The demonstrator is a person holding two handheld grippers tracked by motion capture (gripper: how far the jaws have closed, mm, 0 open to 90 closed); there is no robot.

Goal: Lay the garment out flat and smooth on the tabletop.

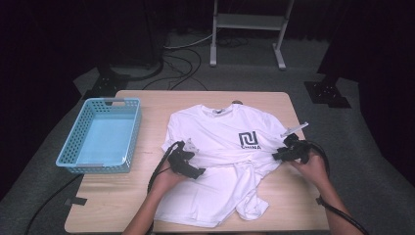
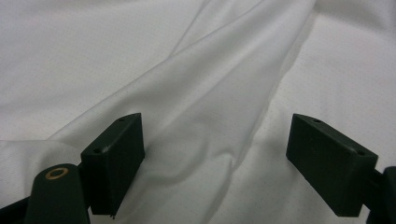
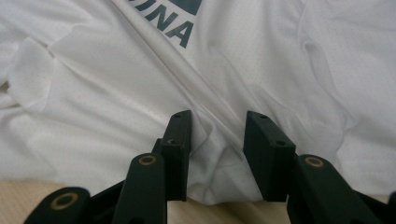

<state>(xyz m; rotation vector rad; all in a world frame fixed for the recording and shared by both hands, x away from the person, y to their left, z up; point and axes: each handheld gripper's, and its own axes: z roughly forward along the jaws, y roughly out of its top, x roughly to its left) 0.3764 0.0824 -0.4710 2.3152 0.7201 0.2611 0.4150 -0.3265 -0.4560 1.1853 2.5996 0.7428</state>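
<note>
T-shirt (image 1: 222, 156), plain white with a dark logo and lettering on the chest, is spread out across the middle of the wooden worktop (image 1: 112, 196), collar toward the top of the frame and the bottom half bunched and folded over toward the lower middle. In the high view the left hand-held gripper (image 1: 195, 165) sits at the shirt's left edge, about center frame, and the right hand-held gripper (image 1: 280, 152) is over at the shirt's right edge, just right of the logo (image 1: 249, 140). Both forearms come in from the bottom. The left gripper view has its two black jaws standing wide apart with nothing pinched, just smooth white fabric (image 2: 210, 93) with a long soft fold running from the upper right down between them. The right gripper view is a bit different: the jaws are much closer together, low in the middle of the frame, with a puckered ridge of the shirt's edge (image 3: 217, 154) sitting right between them. The cloth looks gathered in there, but I honestly can't tell if the pads are actually pressing on it or just straddling it. Part of the dark lettering (image 3: 175, 25) is at the top of that view, and a strip of bare wood runs along the bottom. A light blue plastic basket (image 1: 78, 142) sits on the left side of the worktop, well apart from the shirt.
</note>
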